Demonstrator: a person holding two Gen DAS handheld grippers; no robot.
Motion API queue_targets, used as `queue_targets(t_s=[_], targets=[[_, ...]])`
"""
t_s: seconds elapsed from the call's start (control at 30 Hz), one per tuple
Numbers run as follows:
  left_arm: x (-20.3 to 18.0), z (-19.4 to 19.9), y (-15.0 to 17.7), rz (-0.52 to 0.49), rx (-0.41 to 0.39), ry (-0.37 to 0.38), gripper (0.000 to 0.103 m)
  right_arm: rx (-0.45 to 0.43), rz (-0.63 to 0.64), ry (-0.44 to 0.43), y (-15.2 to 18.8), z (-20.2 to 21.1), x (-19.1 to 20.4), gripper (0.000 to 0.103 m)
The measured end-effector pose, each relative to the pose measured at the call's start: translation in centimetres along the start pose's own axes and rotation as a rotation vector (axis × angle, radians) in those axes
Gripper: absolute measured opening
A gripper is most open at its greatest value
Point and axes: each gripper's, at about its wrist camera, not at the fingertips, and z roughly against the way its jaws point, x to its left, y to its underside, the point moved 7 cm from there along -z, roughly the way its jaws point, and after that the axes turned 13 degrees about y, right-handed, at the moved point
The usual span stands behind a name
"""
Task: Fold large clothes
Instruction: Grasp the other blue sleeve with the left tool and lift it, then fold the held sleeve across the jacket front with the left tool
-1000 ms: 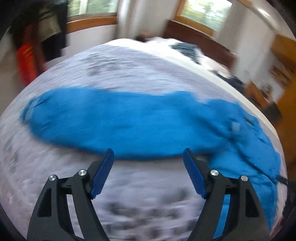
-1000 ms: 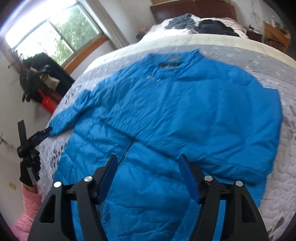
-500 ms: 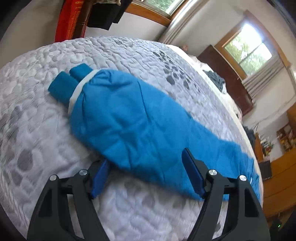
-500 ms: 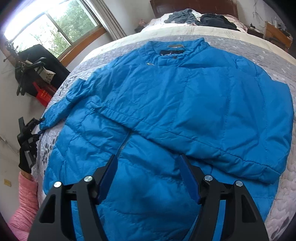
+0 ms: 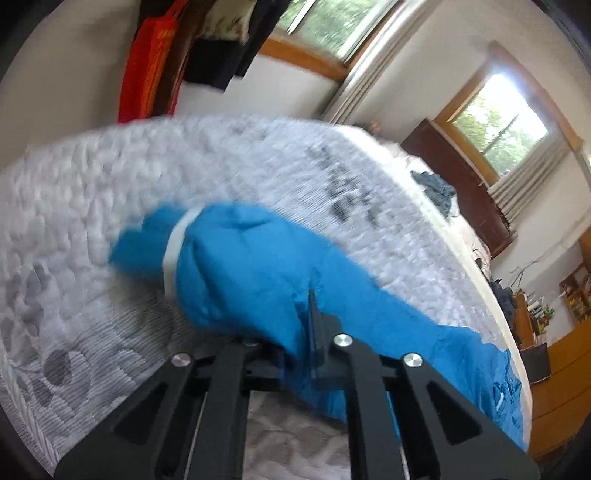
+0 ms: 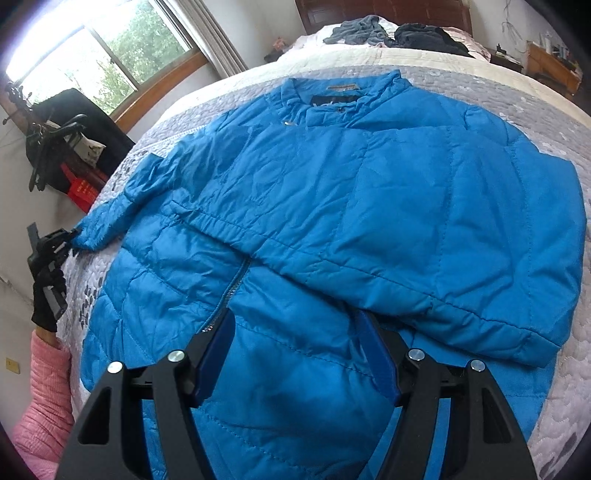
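- Grey-and-white quilted bed [image 6: 546,110], filling most of both views, dark blotchy print across the cover [image 5: 343,192].
- Blue padded jacket [image 6: 369,206] spread flat on that bed, collar [image 6: 343,92] toward the headboard, zip [image 6: 231,291] running down the front, one side already folded across the chest with its hem lying over the lower body.
- Far sleeve [image 6: 122,206] stretched out toward the bed's edge; from the left wrist view, same sleeve [image 5: 258,273] bunched and lifted off the quilt, white band [image 5: 173,247] near the cuff.
- Two windows [image 5: 498,122] with wooden frames and pale curtains behind; dark wooden headboard [image 5: 454,177] below one of them.
- Heap of dark clothes [image 6: 391,33] at the pillow end, well apart from the jacket.
- Red bag [image 6: 83,188] and dark hanging garments by the wall, beside the bed.
- Right gripper [image 6: 295,354] hovering low over the jacket's lower front, blue pads [image 6: 376,358] spread wide apart, nothing between them.
- Left gripper [image 5: 301,343] clenched tight on the sleeve, blue fabric pinched between the jaws and spilling over them; also seen small at the bed's edge in the right wrist view [image 6: 68,240], at the cuff.
- Black-gloved hand [image 6: 46,299] and pink sleeve [image 6: 44,402] behind that left gripper.
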Motion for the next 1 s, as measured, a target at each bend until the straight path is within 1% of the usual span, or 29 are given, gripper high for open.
queue_targets(t_s=[0.13,0.17,0.37,0.47,0.53,0.6,0.7,0.77,0.9,1.0], targets=[[-4.8,1.6,-0.2,-0.086,-0.025,0.063,0.004,-0.011,0.001,0.006,0.1,0.7,-0.2,0.069],[-6.6,1.8,0.0,-0.120,-0.025,0.087,0.004,-0.017,0.002,0.010,0.1,1.0,-0.3,0.069],[-16.2,1.8,2.5,-0.278,0.019,0.209,0.003,-0.052,-0.002,0.040,0.5,2.8,-1.4,0.069],[-21.2,1.2,4.8,-0.341,0.056,0.277,0.003,-0.067,-0.012,0.051,0.7,3.5,-2.2,0.069],[-24.0,0.8,6.3,-0.380,0.075,0.310,0.003,-0.078,-0.024,0.055,0.8,4.0,-3.0,0.069],[-27.3,0.3,8.4,-0.430,0.099,0.357,0.003,-0.085,-0.035,0.057,0.8,4.3,-3.6,0.069],[-31.1,-0.4,11.4,-0.488,0.131,0.402,0.003,-0.092,-0.052,0.056,0.8,4.5,-4.4,0.069],[-32.9,-1.2,13.3,-0.511,0.160,0.426,0.003,-0.092,-0.060,0.059,0.8,4.5,-4.8,0.069],[-35.7,-3.2,16.9,-0.559,0.202,0.450,0.003,-0.084,-0.071,0.063,0.9,4.1,-5.4,0.069],[-37.1,-4.6,19.0,-0.577,0.235,0.468,0.003,-0.078,-0.082,0.071,0.9,3.8,-5.9,0.069]])
